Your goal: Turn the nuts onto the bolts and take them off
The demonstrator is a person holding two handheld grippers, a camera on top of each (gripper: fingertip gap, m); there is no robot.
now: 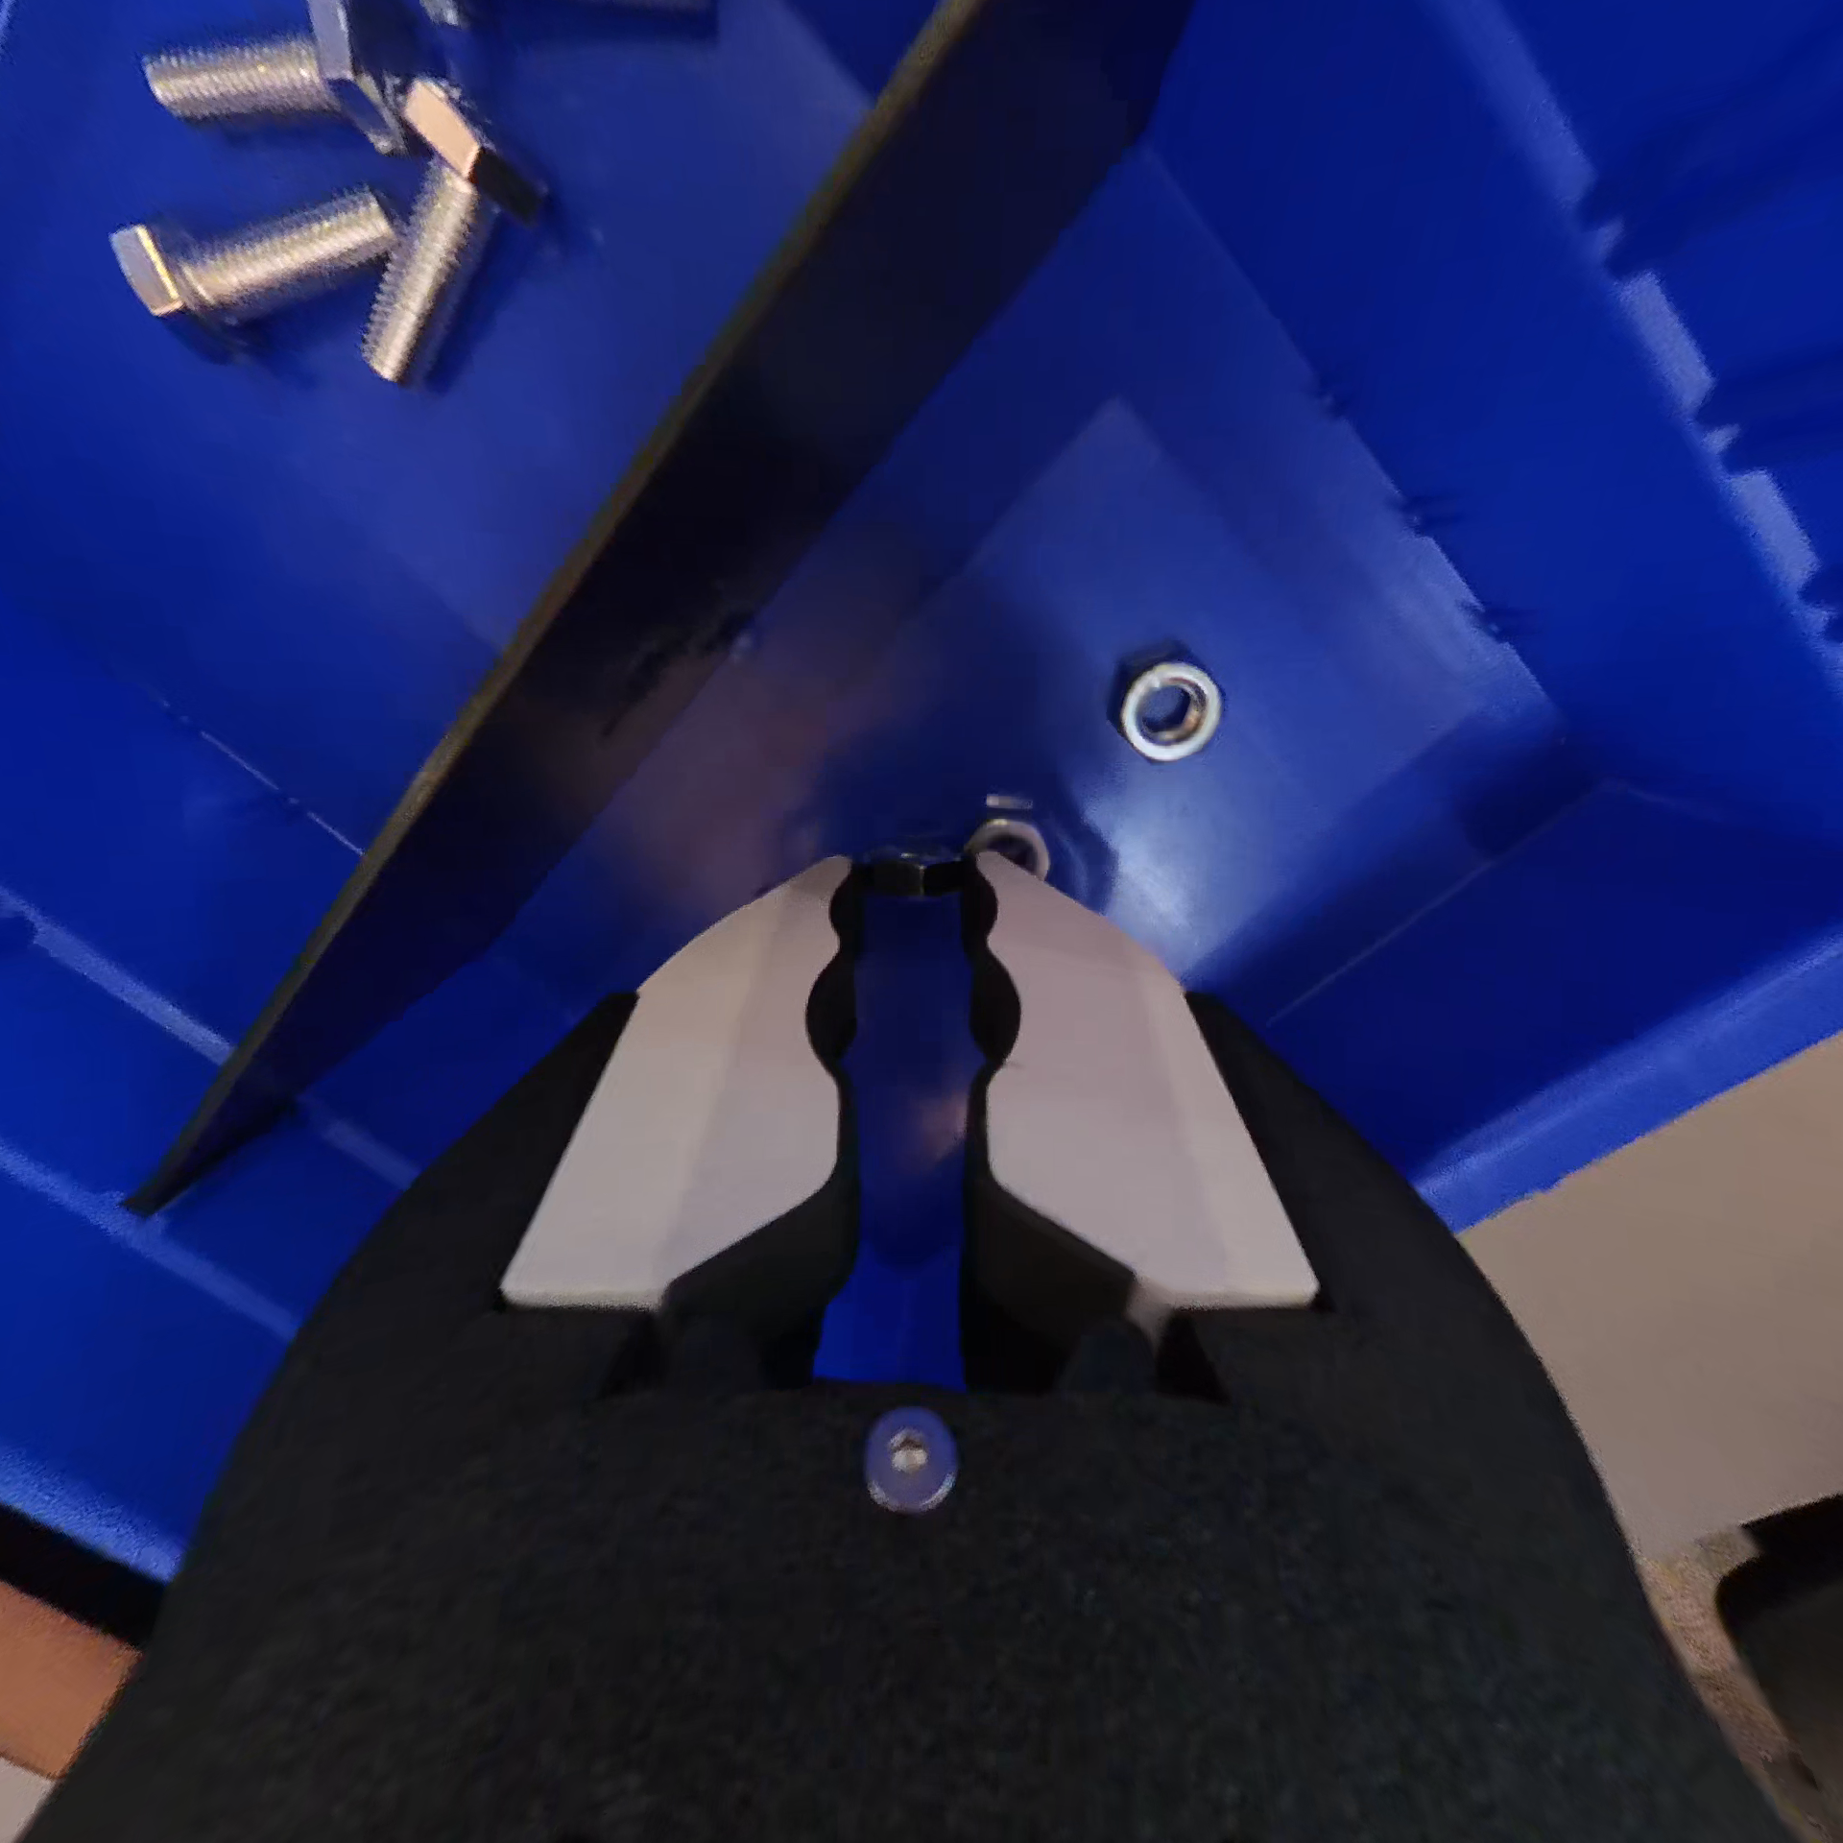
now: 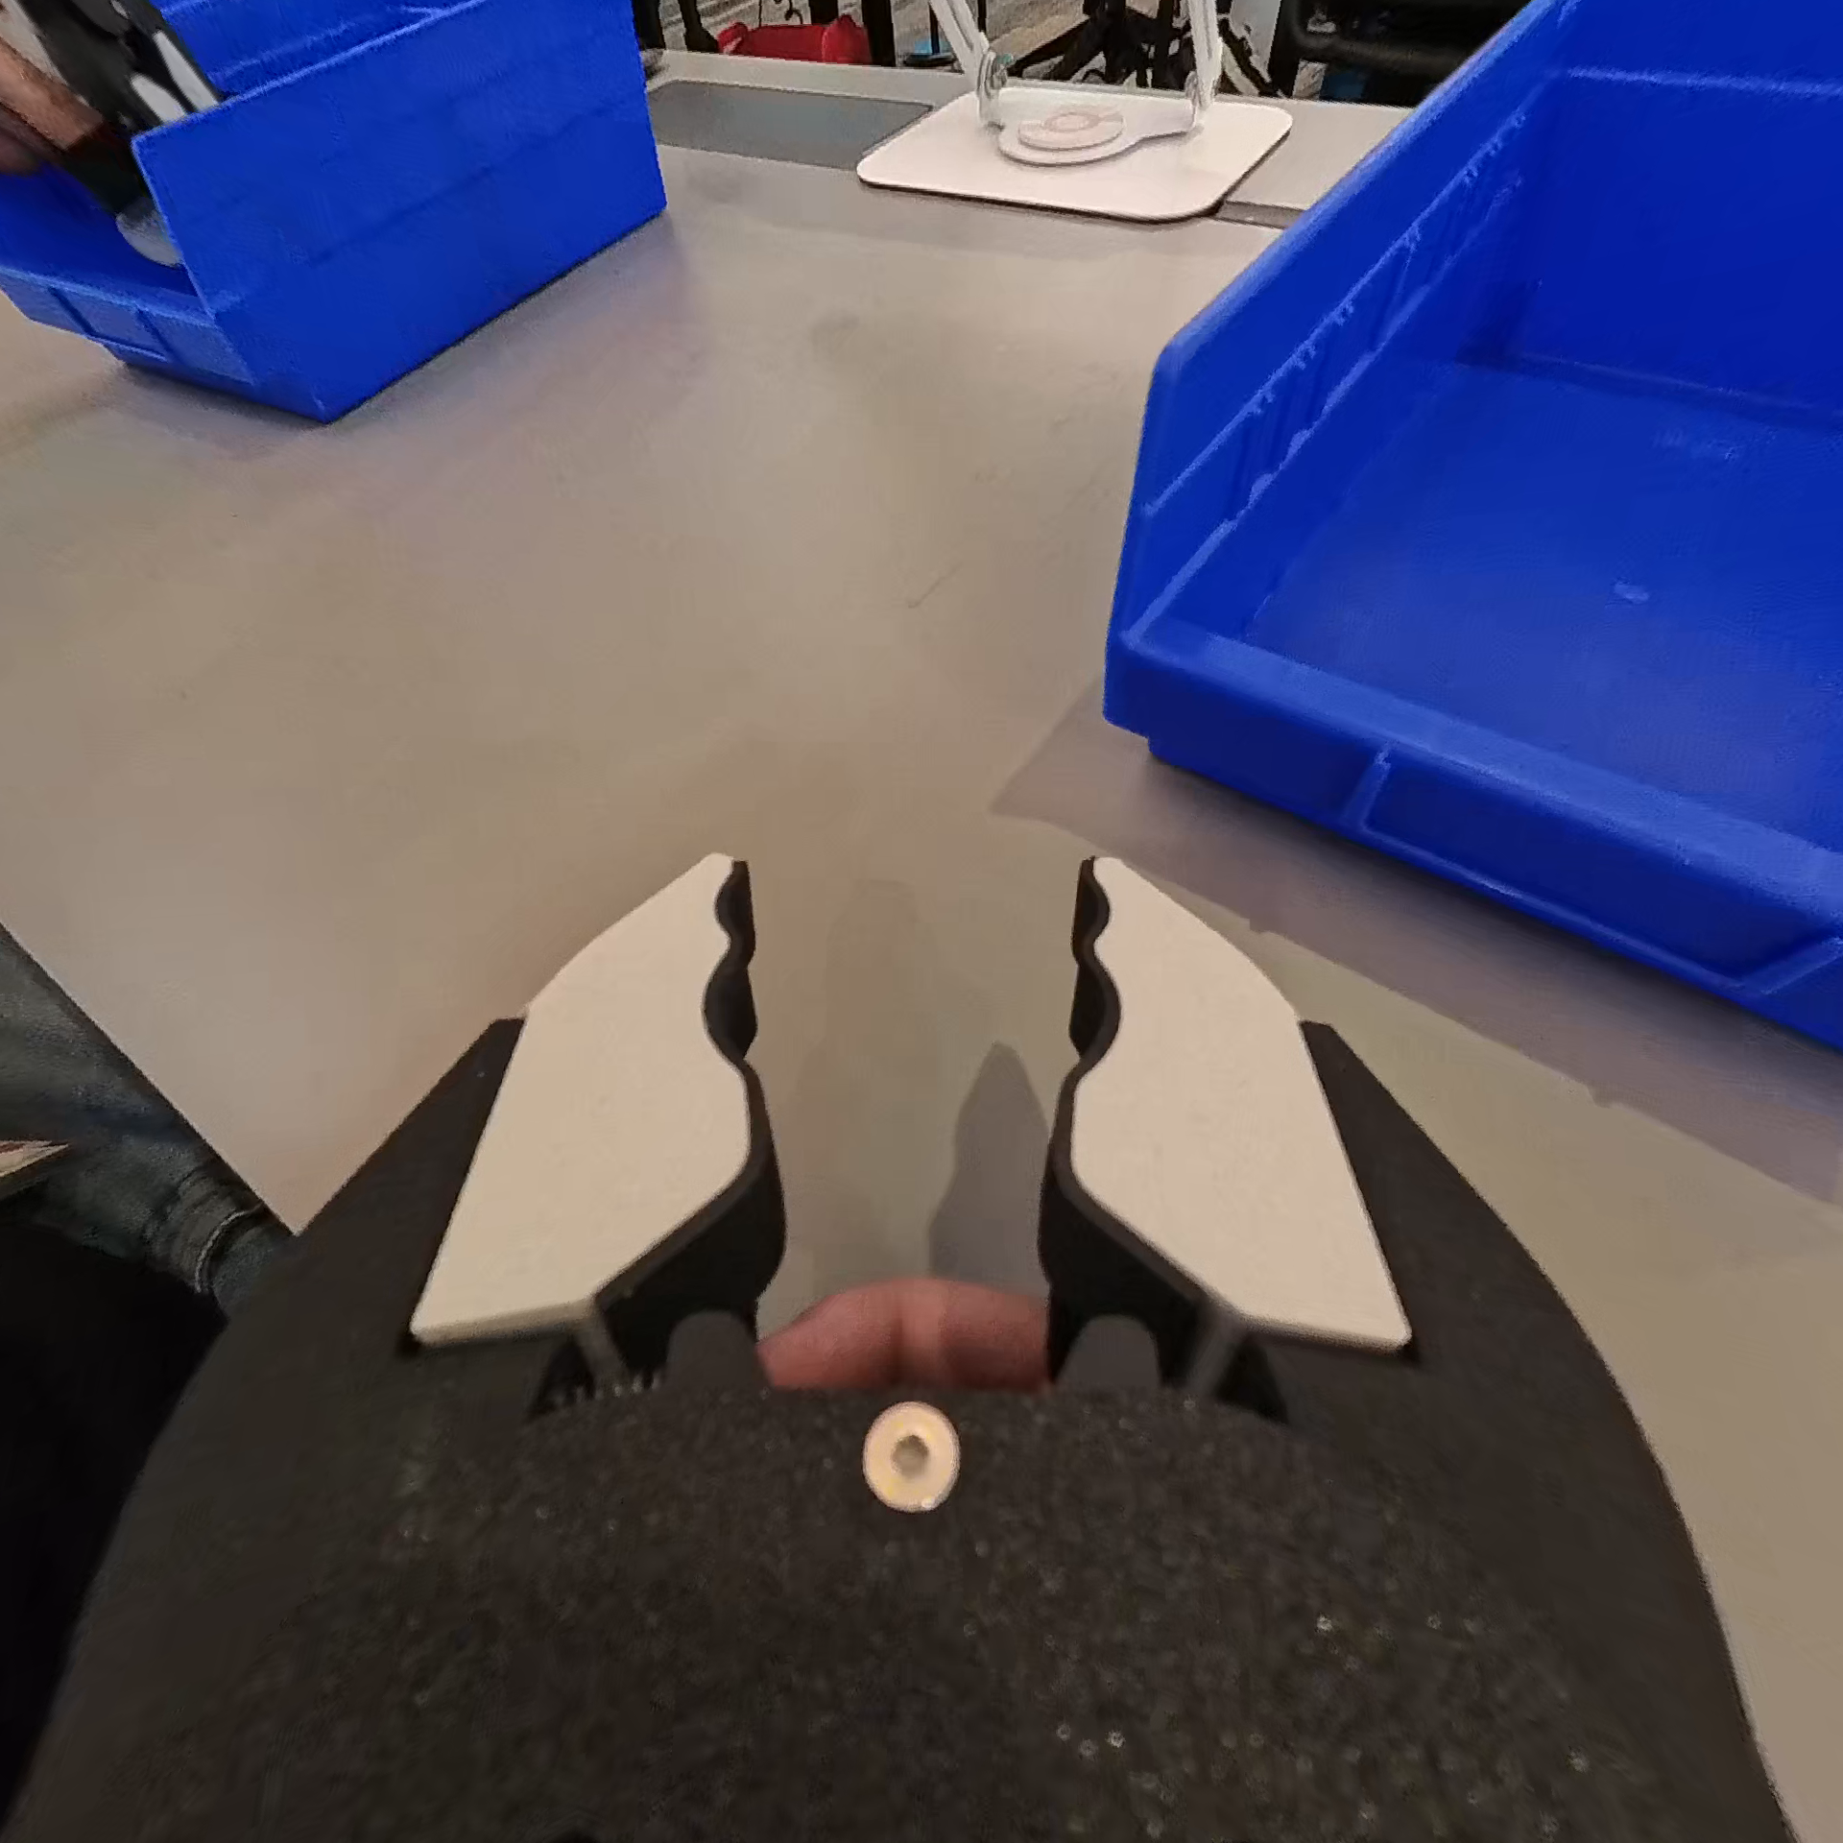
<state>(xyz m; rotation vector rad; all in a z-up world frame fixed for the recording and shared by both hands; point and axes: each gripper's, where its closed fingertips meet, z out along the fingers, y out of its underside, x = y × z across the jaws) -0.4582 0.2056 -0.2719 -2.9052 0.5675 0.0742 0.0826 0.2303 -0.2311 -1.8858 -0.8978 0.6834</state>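
Close up, left tool (image 1: 913,878) clenched on a dark nut (image 1: 913,880), partly hidden between the tips, low inside a blue bin (image 1: 1396,499). Just right, a second nut (image 1: 1012,843) half covered; farther right, a third nut (image 1: 1169,706) lying flat. Beyond a black divider (image 1: 698,558), far left, three bolts (image 1: 289,254), one cut off. Right tool (image 2: 913,878) released, bare, above the table (image 2: 598,598); two bins (image 2: 1496,558) beyond.

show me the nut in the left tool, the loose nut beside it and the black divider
nut in the left tool (image 1: 913,880), left wrist view, on its dark hex side
loose nut (image 1: 1169,714), left wrist view, on its bright ring
black divider (image 1: 758,479), left wrist view, on its flat face
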